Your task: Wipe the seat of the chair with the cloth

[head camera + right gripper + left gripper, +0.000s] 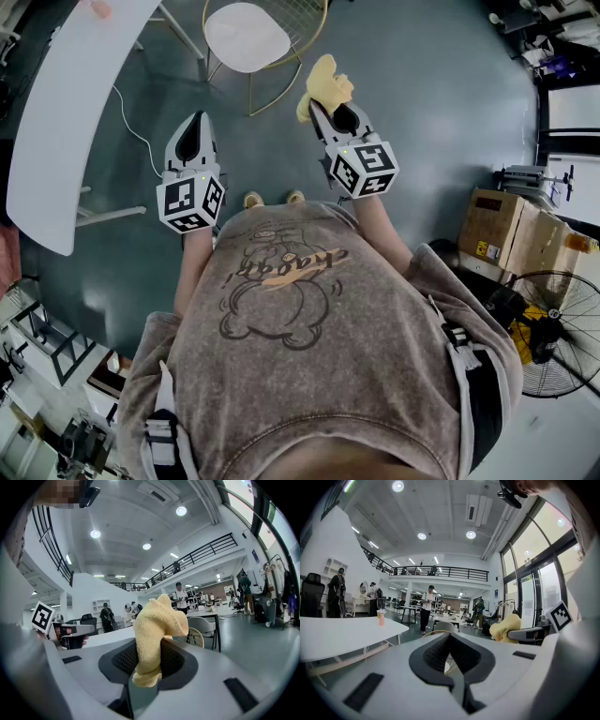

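Observation:
The chair [246, 36] has a white seat and a gold wire frame and stands on the floor ahead of me, at the top of the head view. A yellow cloth [325, 84] is bunched up in my right gripper [330, 105], which is shut on it, just to the right of the chair and above the floor. In the right gripper view the cloth [157, 630] sticks up between the jaws, with the chair [200, 629] behind it. My left gripper [195, 122] hangs left of the chair, shut and holding nothing. In the left gripper view the chair [443, 627] shows just past the jaws.
A long white table [75, 94] runs along the left, with a cable on the floor beside it. Cardboard boxes [511, 234] and a floor fan [553, 328] stand at the right. Several people stand far off in the hall [425, 613].

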Tool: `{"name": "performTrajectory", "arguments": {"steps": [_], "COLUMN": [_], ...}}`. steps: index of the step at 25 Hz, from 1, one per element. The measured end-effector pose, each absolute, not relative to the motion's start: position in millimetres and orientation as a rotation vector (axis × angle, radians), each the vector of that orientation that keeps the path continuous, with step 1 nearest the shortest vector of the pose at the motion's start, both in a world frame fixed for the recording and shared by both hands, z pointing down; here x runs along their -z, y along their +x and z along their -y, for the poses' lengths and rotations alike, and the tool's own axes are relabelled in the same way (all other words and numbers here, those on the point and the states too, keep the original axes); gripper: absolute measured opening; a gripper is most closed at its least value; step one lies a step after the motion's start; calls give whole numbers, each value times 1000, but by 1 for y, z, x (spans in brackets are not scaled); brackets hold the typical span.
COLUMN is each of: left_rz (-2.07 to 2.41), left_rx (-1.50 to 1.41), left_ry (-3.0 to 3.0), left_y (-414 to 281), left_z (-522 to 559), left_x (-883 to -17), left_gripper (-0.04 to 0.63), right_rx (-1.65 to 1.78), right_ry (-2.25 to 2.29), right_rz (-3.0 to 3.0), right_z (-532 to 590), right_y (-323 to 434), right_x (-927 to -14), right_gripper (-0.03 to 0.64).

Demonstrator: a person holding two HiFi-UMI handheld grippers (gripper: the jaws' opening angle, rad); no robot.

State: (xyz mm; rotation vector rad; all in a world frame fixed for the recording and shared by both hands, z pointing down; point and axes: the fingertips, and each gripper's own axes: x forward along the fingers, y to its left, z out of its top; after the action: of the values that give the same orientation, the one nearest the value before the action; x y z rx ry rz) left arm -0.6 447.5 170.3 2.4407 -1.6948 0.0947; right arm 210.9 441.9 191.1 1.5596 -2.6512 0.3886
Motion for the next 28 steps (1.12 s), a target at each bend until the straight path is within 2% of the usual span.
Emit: {"name": "performTrajectory", "arguments": {"steps": [28], "left_rz": [1549], "left_rx": [-143], "left_ry": [2504], "left_y": [-58], "left_z": [-413], "left_x": [-195], "left_gripper": [9], "right_rx": [-395], "right_ry": [1659], "right_rz": [2638], "right_z": [-436], "right_y": [146], "right_x": [-204], "right_gripper": [120]}}
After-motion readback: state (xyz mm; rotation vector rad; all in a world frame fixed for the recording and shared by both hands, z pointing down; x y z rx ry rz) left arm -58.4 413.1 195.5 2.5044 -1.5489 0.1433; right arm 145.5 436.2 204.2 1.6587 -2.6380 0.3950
